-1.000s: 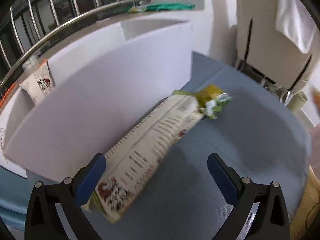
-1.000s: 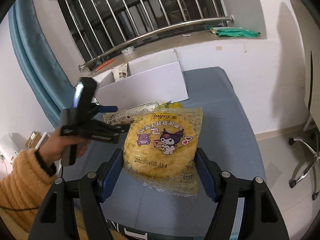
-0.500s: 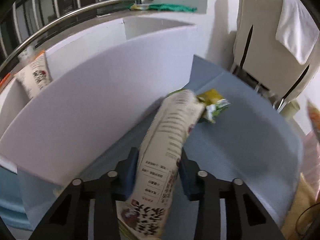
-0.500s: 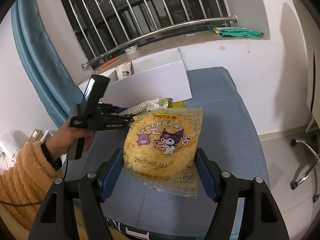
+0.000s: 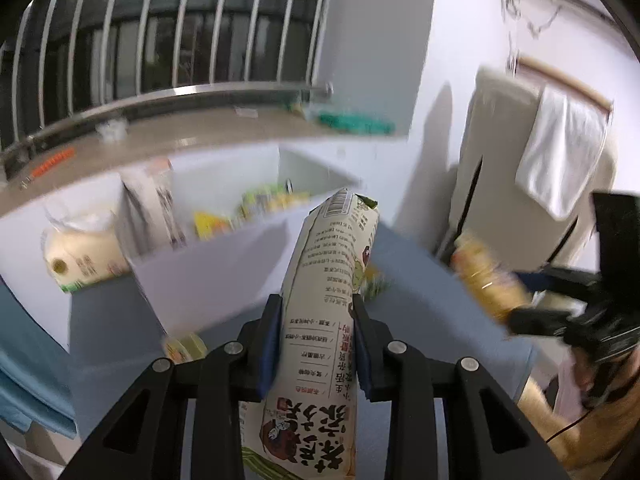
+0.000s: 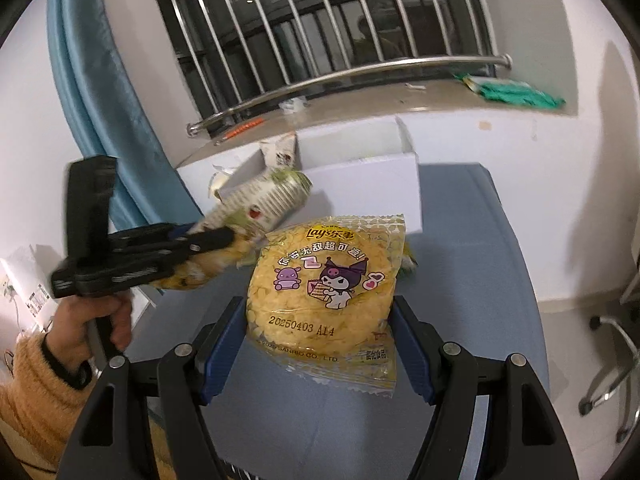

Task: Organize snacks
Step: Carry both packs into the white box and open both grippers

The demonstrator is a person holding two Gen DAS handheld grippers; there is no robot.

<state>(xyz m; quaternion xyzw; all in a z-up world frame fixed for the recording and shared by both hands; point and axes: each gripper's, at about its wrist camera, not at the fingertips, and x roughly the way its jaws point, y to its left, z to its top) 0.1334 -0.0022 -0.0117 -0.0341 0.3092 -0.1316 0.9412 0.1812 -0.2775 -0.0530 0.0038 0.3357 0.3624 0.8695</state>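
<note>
A long cream snack pack [image 5: 340, 232] with printed text stands tilted up off the blue table, and my left gripper [image 5: 316, 308] is closing its jaws on it, with both pads pressed on its sides. From the right wrist view that left gripper [image 6: 228, 236] carries the long pack [image 6: 268, 196] in front of the white box [image 6: 372, 196]. My right gripper [image 6: 318, 312] is shut on a yellow Lay's chip bag [image 6: 324, 272], held above the table. The open white box [image 5: 208, 276] holds several snacks.
Inside the box are a pale round bag [image 5: 80, 256], a white pouch [image 5: 152, 200] and yellow-green packets [image 5: 256, 204]. A small green-yellow packet [image 6: 408, 264] lies on the blue table [image 6: 480, 280]. A railed window sill is behind and a chair [image 5: 540, 168] at the right.
My left gripper shut on the long pack that lay on the table and lifted it, tipping it up toward the box. The right gripper rose slightly and kept hold of the chip bag.
</note>
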